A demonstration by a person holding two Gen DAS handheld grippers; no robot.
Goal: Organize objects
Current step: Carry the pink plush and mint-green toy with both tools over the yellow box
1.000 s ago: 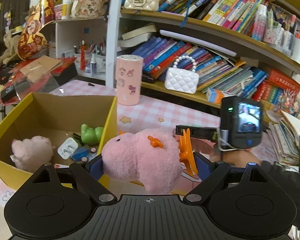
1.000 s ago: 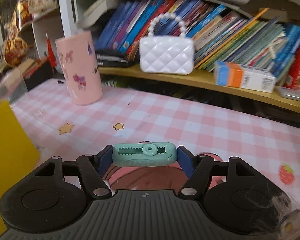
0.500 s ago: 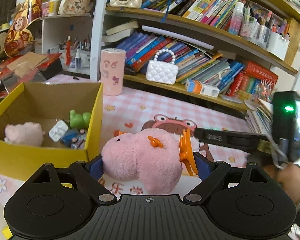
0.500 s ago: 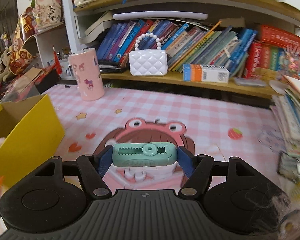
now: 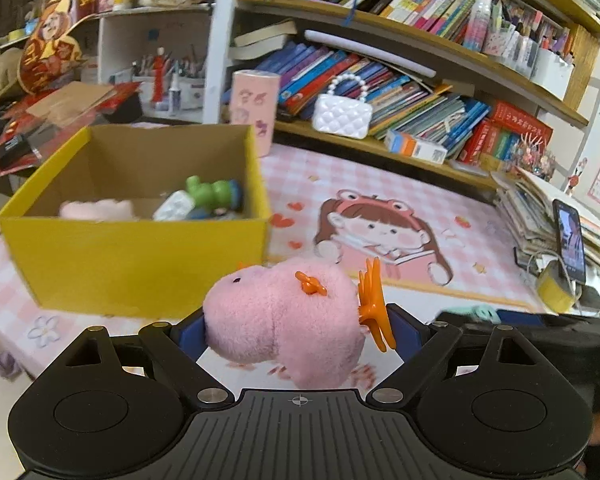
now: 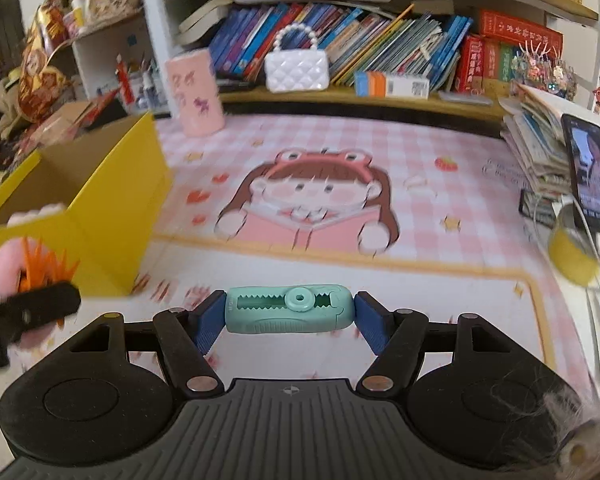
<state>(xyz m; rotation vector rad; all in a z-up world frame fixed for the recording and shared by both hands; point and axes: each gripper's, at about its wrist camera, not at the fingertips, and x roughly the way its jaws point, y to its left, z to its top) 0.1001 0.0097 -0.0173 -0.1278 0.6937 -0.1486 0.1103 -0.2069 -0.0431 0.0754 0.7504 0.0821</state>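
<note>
pink plush toy in left claw, teal case in right claw

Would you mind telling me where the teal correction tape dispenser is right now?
In the right wrist view, the teal correction tape dispenser sits clamped between the right hand-held gripper's blue pads, above the pink cartoon mat, to the right of the yellow box.

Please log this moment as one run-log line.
left tool: shut on pink plush | right tool: shut on teal clip | yellow box: part-filled
</note>
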